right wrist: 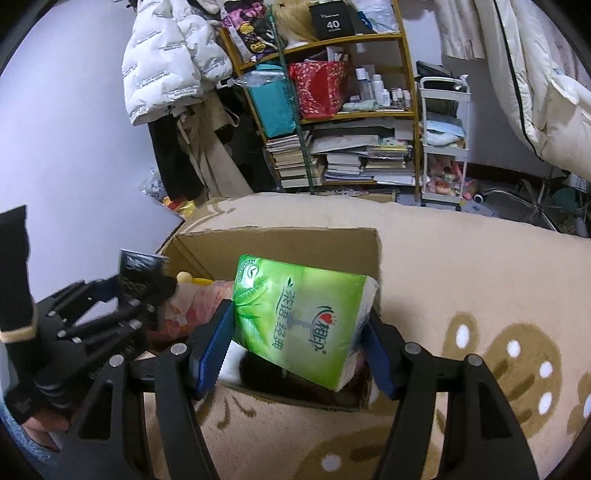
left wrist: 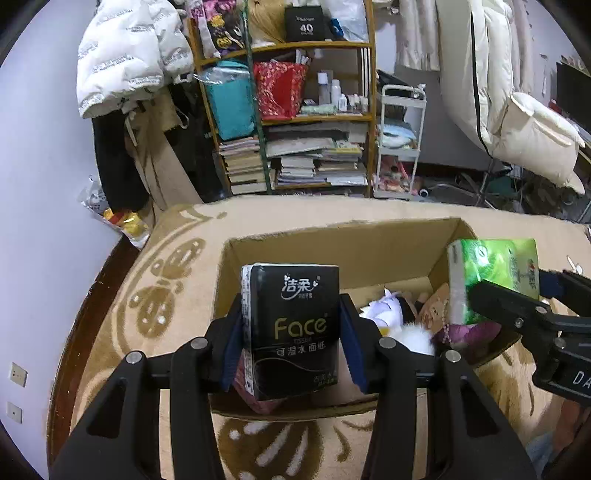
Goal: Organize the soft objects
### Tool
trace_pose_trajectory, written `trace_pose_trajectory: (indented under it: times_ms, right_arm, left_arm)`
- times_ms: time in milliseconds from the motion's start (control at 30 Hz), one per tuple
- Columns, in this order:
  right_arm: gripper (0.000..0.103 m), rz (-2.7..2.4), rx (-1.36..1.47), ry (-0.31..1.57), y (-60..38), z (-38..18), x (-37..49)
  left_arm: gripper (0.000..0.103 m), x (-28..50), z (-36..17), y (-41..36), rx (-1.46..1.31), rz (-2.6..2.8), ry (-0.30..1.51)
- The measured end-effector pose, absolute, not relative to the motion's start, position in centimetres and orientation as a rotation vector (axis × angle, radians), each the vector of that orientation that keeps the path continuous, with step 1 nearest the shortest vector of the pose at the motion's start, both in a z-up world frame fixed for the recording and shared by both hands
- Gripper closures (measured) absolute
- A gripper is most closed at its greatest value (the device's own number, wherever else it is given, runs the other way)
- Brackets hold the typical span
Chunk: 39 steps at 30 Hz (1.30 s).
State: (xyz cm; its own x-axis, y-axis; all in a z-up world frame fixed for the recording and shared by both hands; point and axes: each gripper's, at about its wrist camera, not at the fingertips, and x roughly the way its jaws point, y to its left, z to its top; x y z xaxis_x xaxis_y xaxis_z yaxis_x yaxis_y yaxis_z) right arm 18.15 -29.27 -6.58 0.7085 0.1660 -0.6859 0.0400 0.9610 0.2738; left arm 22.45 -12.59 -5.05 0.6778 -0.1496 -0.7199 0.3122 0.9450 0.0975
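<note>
Left tool (left wrist: 291,332) grips black tissue pack (left wrist: 293,325) at frame center, right tool (right wrist: 299,350) grips green tissue pack (right wrist: 299,321); both over cardboard box (left wrist: 332,251); cluttered shelf (left wrist: 288,122) at top.

The black tissue pack (left wrist: 291,328) clamped in my left gripper (left wrist: 291,332) reads 洁柔, then "Face" in gold, and 可湿水面纸 below. On the green tissue pack (right wrist: 299,325) pinched in my right gripper (right wrist: 299,354) I read 茶语·经典 and 心相印. Up on the shelf, a black box (left wrist: 304,24) shows "40".
</note>
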Motion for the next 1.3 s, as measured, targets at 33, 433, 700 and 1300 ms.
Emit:
trace_pose_trajectory:
  times_ms: [33, 433, 700, 1300]
  right_arm:
    - [0.032, 0.072, 0.273, 0.791, -29.1, -6.8, 18.4]
    - [0.012, 0.068, 0.256, 0.805, -28.8, -7.1, 18.4]
    - [0.0, 0.037, 0.259, 0.768, -29.0, -4.3, 16.6]
    - [0.0, -0.054, 0.297, 0.673, -30.9, 1.4, 8.6]
  left_arm:
    - [0.054, 22.5, -5.2, -12.7, 0.218, -0.259, 0.788]
    - [0.01, 21.8, -5.1, -11.4, 0.192, -0.199, 0.779]
    - [0.004, 20.1, -2.6, -8.6, 0.172, -0.121, 0.743]
    - [0.0, 12.5, 3.9, -5.3, 0.183, -0.059, 0.61]
